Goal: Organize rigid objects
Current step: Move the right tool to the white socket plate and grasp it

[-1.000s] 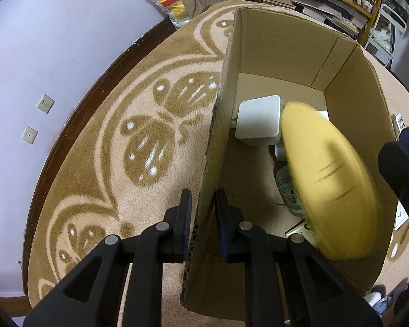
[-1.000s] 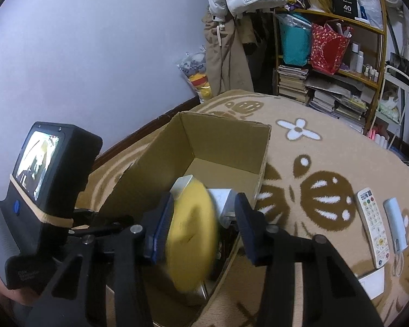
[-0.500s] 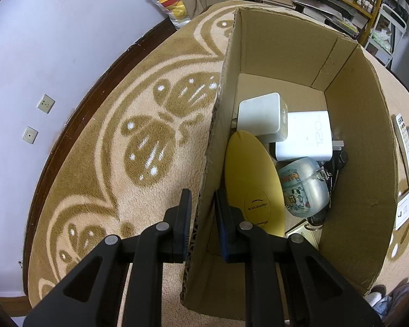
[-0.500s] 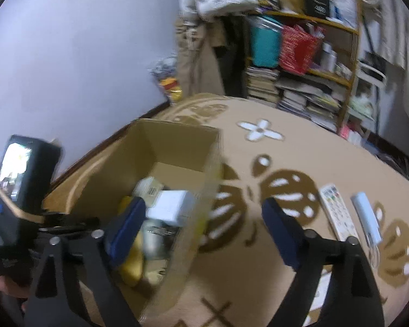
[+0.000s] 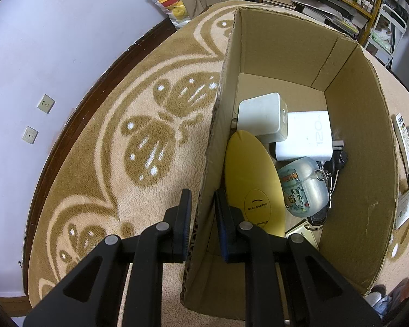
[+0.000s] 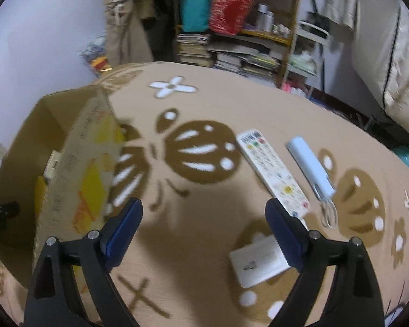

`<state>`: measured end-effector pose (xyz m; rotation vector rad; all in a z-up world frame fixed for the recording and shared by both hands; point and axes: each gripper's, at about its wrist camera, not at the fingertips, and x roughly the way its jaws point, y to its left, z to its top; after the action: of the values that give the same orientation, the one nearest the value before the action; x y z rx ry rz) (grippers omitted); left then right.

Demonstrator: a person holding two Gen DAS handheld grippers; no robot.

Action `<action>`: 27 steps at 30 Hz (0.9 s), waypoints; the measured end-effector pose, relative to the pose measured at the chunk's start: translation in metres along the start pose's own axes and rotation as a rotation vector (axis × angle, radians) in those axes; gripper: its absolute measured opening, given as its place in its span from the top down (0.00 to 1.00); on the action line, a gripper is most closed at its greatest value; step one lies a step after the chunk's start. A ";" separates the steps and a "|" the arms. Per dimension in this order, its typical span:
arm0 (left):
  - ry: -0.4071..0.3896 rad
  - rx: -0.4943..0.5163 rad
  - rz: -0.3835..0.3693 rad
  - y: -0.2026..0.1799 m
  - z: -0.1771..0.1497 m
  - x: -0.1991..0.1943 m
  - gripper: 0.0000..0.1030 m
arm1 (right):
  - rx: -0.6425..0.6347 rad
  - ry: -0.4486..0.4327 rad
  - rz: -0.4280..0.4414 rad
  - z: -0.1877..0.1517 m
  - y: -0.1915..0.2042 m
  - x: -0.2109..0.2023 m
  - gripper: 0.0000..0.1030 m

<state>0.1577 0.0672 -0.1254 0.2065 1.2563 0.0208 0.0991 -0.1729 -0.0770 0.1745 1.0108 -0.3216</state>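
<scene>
L gripper (image 5: pixel 201 212) pinched tight on thin cardboard box (image 5: pixel 286 51) wall. Smooth yellow oval (image 5: pixel 252 179) inside, by white cubes. R gripper (image 6: pixel 204 226) just spread wide, empty, over fuzzy rug (image 6: pixel 204 103).

Right wrist view smeared by motion: printing on brown cardboard box (image 6: pixel 76 179) outer wall unreadable, button labels on white remote control (image 6: pixel 272 171) illegible. Flat white packet (image 6: pixel 259 261) partly behind right gripper (image 6: pixel 204 226) finger. In left wrist view, box wall hides lower edge of yellow oval case (image 5: pixel 253 182); dark items under translucent cartoon-print case (image 5: pixel 304 188) unidentifiable; cream tin (image 5: pixel 302 233) mostly covered.
</scene>
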 end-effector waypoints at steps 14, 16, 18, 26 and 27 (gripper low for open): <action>0.000 0.002 0.006 -0.001 0.000 0.000 0.83 | 0.209 0.190 -0.148 -0.021 -0.061 0.041 0.07; 0.000 0.003 0.007 -0.002 0.000 0.000 0.83 | 0.237 0.214 -0.140 -0.024 -0.066 0.047 0.07; 0.000 0.003 0.008 -0.001 0.000 0.000 0.83 | 0.263 0.236 -0.130 -0.027 -0.070 0.053 0.07; 0.000 0.005 0.009 -0.001 0.000 0.000 0.83 | 0.267 0.253 -0.169 -0.032 -0.067 0.065 0.07; 0.000 0.005 0.009 -0.001 0.000 0.000 0.83 | 0.271 0.253 -0.173 -0.032 -0.068 0.065 0.07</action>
<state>0.1574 0.0659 -0.1253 0.2165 1.2554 0.0257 0.0824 -0.2395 -0.1491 0.3811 1.2336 -0.6062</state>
